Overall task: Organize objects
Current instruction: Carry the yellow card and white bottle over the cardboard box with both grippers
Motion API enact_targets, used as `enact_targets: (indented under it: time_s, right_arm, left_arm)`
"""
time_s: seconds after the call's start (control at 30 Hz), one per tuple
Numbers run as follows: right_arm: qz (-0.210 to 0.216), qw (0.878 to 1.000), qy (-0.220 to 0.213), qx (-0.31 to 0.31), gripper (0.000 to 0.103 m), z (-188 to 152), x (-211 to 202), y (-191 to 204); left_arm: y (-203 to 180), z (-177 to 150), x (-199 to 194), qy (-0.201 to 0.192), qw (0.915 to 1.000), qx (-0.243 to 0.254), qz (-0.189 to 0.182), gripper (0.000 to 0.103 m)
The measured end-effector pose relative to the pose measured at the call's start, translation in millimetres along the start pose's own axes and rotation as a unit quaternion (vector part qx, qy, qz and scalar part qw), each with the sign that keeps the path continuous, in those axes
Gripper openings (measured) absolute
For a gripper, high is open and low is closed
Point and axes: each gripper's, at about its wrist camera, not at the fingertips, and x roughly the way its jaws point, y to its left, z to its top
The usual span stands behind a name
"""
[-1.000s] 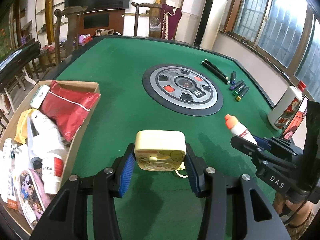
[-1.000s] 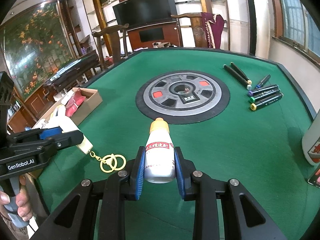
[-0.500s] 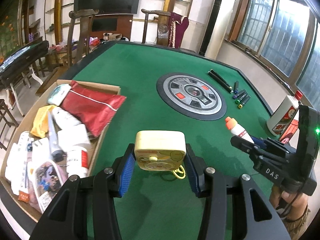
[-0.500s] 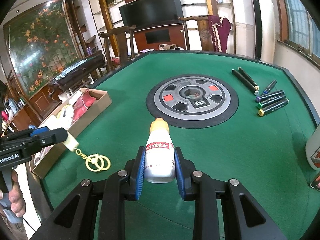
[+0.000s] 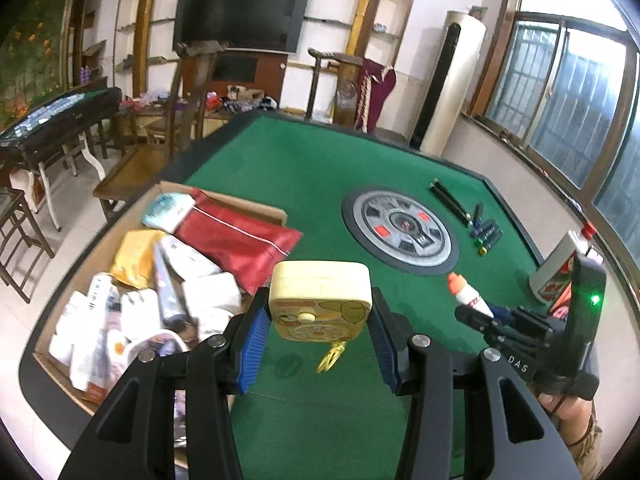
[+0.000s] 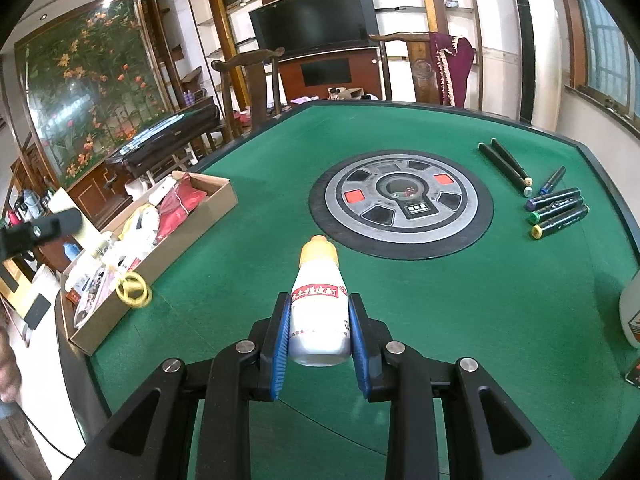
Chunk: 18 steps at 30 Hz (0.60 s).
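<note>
My left gripper (image 5: 320, 314) is shut on a pale yellow cartoon case (image 5: 320, 300) with gold key rings (image 5: 331, 358) hanging under it, held in the air above the green table near the cardboard box (image 5: 240, 208). My right gripper (image 6: 320, 328) is shut on a small white bottle (image 6: 320, 304) with an orange cap, held above the table's near side. The bottle also shows in the left wrist view (image 5: 468, 296). The box (image 6: 192, 216) is full of packets. The key rings (image 6: 134, 290) hang over the box's near end in the right wrist view.
A round grey control panel (image 6: 402, 204) sits mid-table. Several markers (image 6: 558, 210) lie at the far right. A large white liquor bottle (image 5: 558, 264) stands at the right edge. A red pouch (image 5: 240, 240) lies in the box. Chairs stand behind the table.
My left gripper has risen and moved left toward the box with the yellow case. My right gripper has lifted the bottle a little and pulled back.
</note>
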Motion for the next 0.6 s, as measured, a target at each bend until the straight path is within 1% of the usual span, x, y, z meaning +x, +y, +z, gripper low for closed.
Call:
enact_targets:
  time_s: [0.07,0.23,0.6]
  right_arm:
    - [0.000,1.000,0.000,-0.001,0.029,0,0,0]
    - [0.003,1.000,-0.001,-0.004,0.029,1,0,4]
    - [0.012,1.000,0.005,-0.028,0.029,4,6,22]
  left_arm:
    - [3,2,-7,-0.004,1.0000,-0.002,0.002,0.046]
    - [16,6,-21,-0.012,0.9997,-0.005,0.020,0.046]
    - [52,0,-46,-0.017,0.9975,-0.026,0.063,0.046]
